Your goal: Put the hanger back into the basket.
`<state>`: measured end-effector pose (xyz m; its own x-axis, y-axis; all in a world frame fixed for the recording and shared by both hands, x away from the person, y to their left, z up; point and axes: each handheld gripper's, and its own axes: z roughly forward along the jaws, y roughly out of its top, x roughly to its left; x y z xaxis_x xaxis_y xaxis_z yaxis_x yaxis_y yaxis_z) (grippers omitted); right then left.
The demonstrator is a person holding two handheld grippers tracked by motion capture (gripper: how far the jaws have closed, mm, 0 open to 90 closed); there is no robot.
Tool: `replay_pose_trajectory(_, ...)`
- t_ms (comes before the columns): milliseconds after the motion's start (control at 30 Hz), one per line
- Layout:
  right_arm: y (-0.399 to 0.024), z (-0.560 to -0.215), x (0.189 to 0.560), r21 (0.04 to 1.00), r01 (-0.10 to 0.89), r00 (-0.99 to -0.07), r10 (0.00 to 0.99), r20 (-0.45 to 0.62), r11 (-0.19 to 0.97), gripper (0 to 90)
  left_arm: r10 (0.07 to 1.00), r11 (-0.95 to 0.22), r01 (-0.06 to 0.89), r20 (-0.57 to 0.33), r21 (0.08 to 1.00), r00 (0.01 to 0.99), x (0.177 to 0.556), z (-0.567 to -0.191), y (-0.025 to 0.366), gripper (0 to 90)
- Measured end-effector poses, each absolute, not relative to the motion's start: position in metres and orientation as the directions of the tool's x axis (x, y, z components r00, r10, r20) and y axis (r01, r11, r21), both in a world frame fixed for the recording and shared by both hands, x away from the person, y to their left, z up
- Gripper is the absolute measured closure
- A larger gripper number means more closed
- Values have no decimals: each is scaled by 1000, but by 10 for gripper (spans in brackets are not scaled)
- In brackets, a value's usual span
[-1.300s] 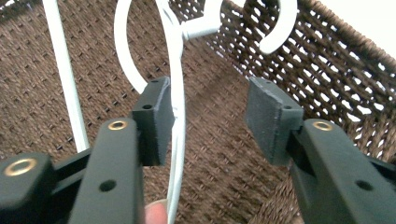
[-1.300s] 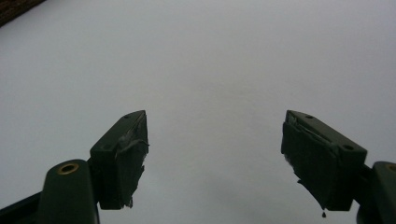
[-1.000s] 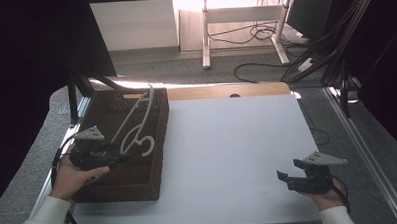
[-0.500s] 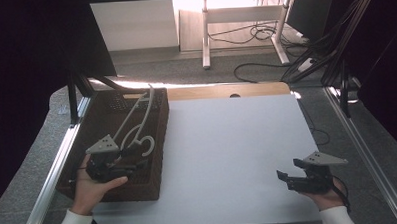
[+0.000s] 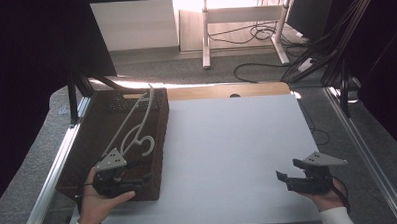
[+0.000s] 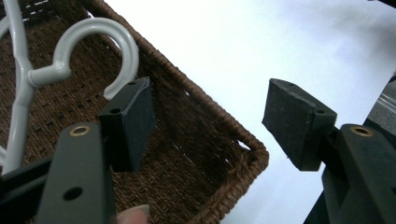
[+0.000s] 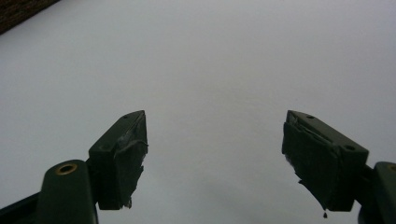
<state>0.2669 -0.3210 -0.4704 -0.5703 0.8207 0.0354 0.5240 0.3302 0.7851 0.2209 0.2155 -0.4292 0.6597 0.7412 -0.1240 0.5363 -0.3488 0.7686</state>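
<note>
A pale grey hanger (image 5: 137,125) lies in a dark brown wicker basket (image 5: 83,161) at the table's left, its hook (image 6: 95,44) toward the near end. The left gripper view resolves what the high view leaves dim: the open weave, the basket's near corner, and the hook curling just beyond 1 pad. The left gripper (image 6: 210,121), jaws spread wide and empty, hovers over that corner, apparently touching nothing. The right gripper (image 7: 215,158), equally wide and empty, sits near right above the bare white table (image 5: 228,151), well apart.
</note>
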Motion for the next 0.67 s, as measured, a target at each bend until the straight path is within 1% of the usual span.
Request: replay_pose_trajectory(667, -316, -468, 265, 797, 495, -598, 801, 24, 345, 223, 754, -320, 528, -127, 786, 645, 216, -426, 221, 323)
